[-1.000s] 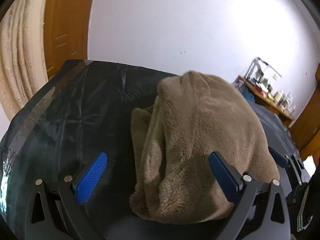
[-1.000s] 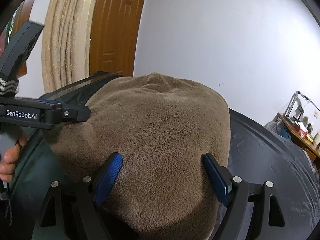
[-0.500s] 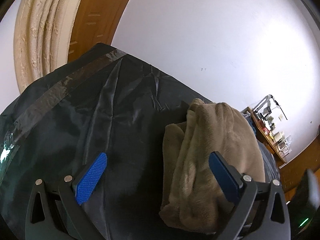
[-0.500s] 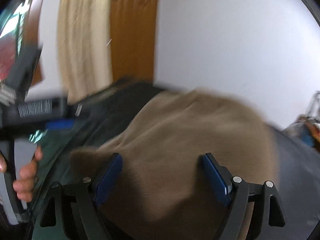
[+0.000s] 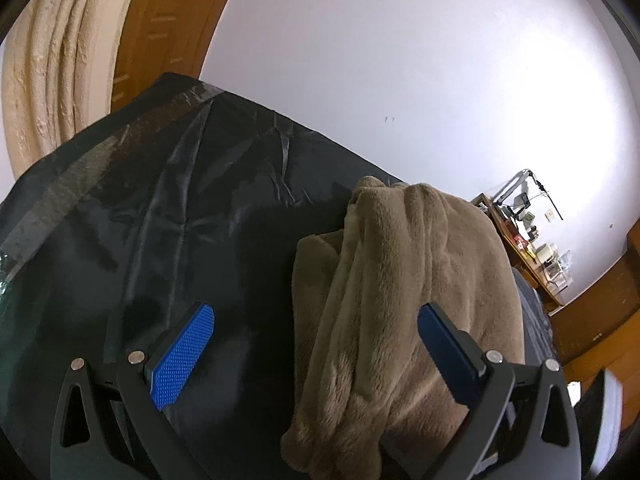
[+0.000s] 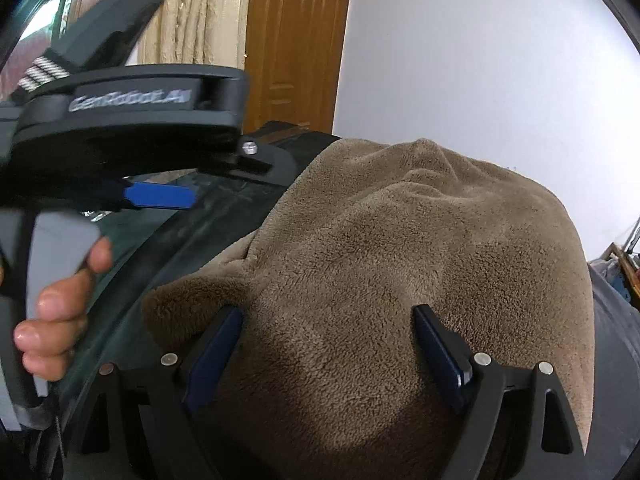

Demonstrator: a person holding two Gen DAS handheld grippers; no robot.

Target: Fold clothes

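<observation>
1. Biggest thing first: the black sheet (image 5: 168, 216) covering the work surface. It's wrinkled and shiny, with a strip of tape along the far edge, and lots of it is bare on the left side.

2. The brown fleece garment (image 6: 400, 264) sits on that sheet as a thick, rounded bundle, already doubled over into layers. In the left wrist view its stacked edges (image 5: 360, 320) face me, and they look uneven, one flap sticking out lower than the rest. So I'd guess we're late in the folding, somewhere between the last fold and tidying up.

3. My right gripper (image 6: 328, 344) is parked right over the near part of the bundle. Its jaws have just been opening a bit more; they're spread wide with fleece lying between them, and from here neither pad seems to be pressing in, so nothing is gripped.

4. My left gripper (image 5: 316, 340) is spread wide too. The bundle's left edge is in the gap, closer to the right finger, but nothing is pinched. The person's hand (image 6: 56, 320) on its handle shows at the left of the right wrist view.

5. Next move, as I read it: either pinch that sticking-out flap and tuck it flush, or press and smooth the top. It needs a light touch, since plush fleece springs back and a shove could slide the whole bundle on that slick sheet.
</observation>
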